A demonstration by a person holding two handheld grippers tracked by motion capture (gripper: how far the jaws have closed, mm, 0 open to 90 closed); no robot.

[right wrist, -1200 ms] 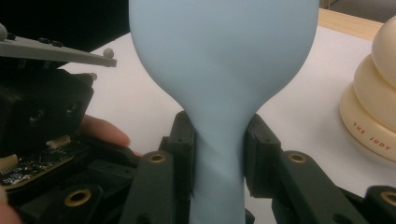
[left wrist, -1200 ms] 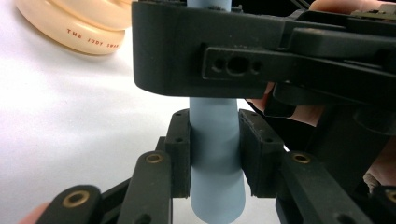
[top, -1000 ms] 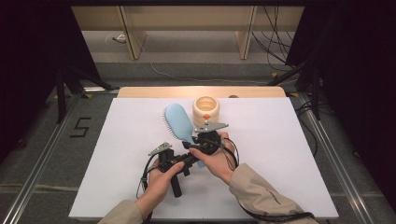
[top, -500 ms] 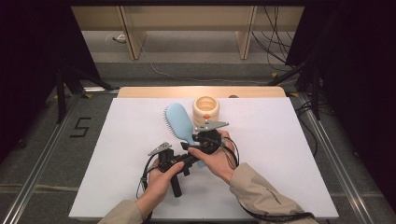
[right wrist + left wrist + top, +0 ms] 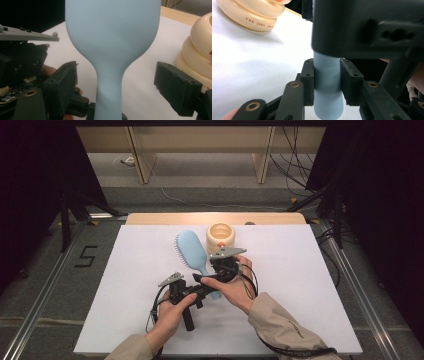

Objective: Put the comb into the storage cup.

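a handover in mid-course on the white table (image 5: 310,285): the light blue hairbrush (image 5: 192,251) lies with its head pointing away from the person, just beside the cream ribbed jar (image 5: 220,236), its handle running back toward both hands. the left gripper (image 5: 327,80) has its jaws pressed flat against either side of the handle (image 5: 327,90), a firm clamp near the handle's end. the right gripper (image 5: 116,85) sits farther up, at the neck where handle widens into head; its jaws have just been opening and now stand well apart from the brush, which lies between the pads without touching either of them.

the step in hand looks to be passing the brush from right to left (the left grip alone now carries it). to do that well, the right jaws should finish spreading before that hand draws back, and it should pull straight back along the handle, not sideways, so a pad does not catch the widening head. the left hand would do best to hold level and steady meanwhile; the jar stands close to the brush head, so any swing risks knocking it.
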